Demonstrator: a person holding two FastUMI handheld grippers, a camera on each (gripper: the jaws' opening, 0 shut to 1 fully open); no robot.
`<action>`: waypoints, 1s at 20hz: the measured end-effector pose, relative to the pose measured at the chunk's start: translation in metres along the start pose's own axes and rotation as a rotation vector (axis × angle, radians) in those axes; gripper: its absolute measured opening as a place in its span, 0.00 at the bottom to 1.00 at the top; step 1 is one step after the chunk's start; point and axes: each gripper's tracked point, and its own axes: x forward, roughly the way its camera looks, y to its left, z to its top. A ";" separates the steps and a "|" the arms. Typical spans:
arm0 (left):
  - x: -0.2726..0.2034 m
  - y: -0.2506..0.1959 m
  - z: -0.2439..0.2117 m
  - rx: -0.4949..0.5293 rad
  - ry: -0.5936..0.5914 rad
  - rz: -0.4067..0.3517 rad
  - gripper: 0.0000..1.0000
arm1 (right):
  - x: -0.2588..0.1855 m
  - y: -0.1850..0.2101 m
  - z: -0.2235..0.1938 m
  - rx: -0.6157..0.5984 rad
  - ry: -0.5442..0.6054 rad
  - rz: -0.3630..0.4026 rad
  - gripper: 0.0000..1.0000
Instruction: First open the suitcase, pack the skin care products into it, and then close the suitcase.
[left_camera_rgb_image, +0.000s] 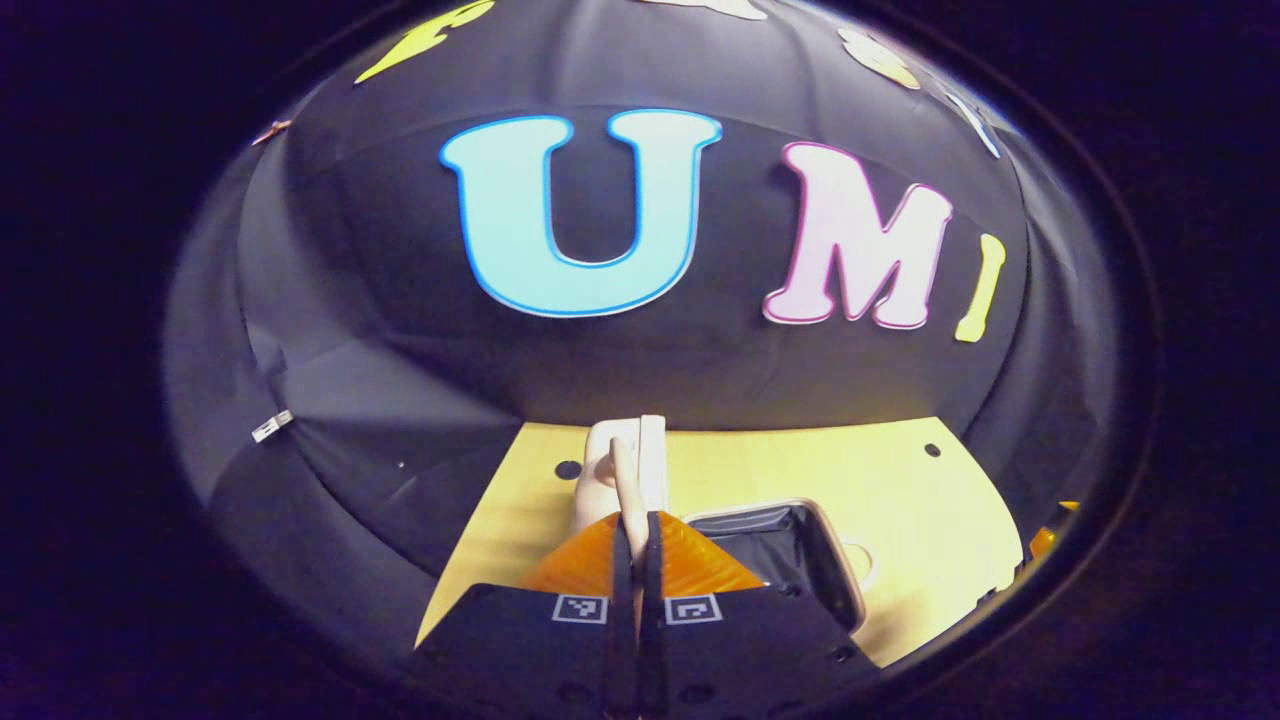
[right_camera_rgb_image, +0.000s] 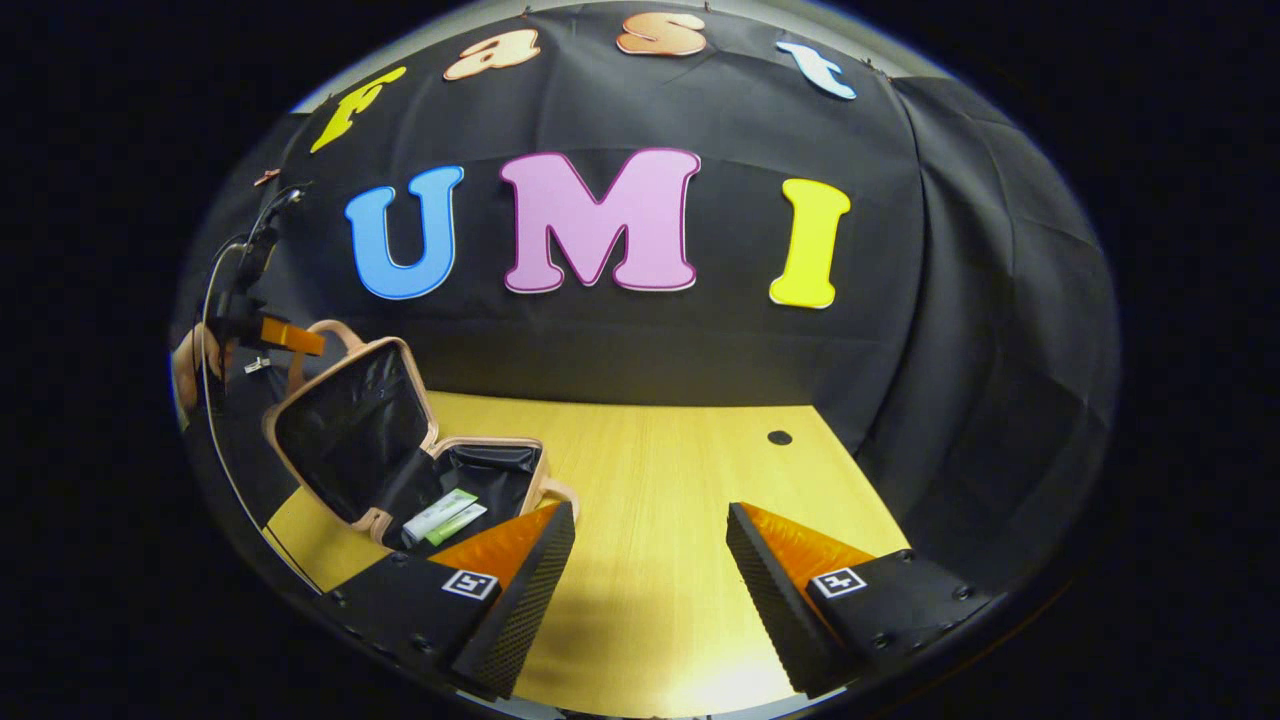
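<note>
The beige suitcase stands open on the wooden table, its lid (right_camera_rgb_image: 345, 430) upright and its black-lined base (right_camera_rgb_image: 500, 462) lying flat. A white tube (right_camera_rgb_image: 438, 512) and a green tube (right_camera_rgb_image: 458, 524) lie side by side in the base. My left gripper (right_camera_rgb_image: 300, 340) is at the top of the lid, shut on the lid's handle (right_camera_rgb_image: 335, 330). In the left gripper view the handle strap (left_camera_rgb_image: 628, 480) runs between the closed fingers of my left gripper (left_camera_rgb_image: 637, 520), with the base (left_camera_rgb_image: 770, 545) to the right below. My right gripper (right_camera_rgb_image: 650, 530) hangs open over bare table, right of the suitcase.
The wooden table (right_camera_rgb_image: 680, 470) runs back to the black cloth wall and has a small round hole (right_camera_rgb_image: 779, 437) near its far right. A hand (right_camera_rgb_image: 185, 375) holds the left gripper at the far left, with a cable (right_camera_rgb_image: 215, 300) rising beside it.
</note>
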 end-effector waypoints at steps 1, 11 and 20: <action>-0.002 -0.035 0.000 -0.008 -0.001 -0.044 0.06 | -0.002 -0.007 0.002 -0.001 -0.011 -0.003 0.97; 0.081 -0.229 -0.131 -0.114 0.212 -0.210 0.07 | 0.006 -0.070 0.015 0.062 -0.053 -0.010 0.97; 0.100 -0.264 -0.155 -0.240 0.147 -0.178 0.50 | 0.015 -0.100 0.010 0.100 -0.046 0.005 0.97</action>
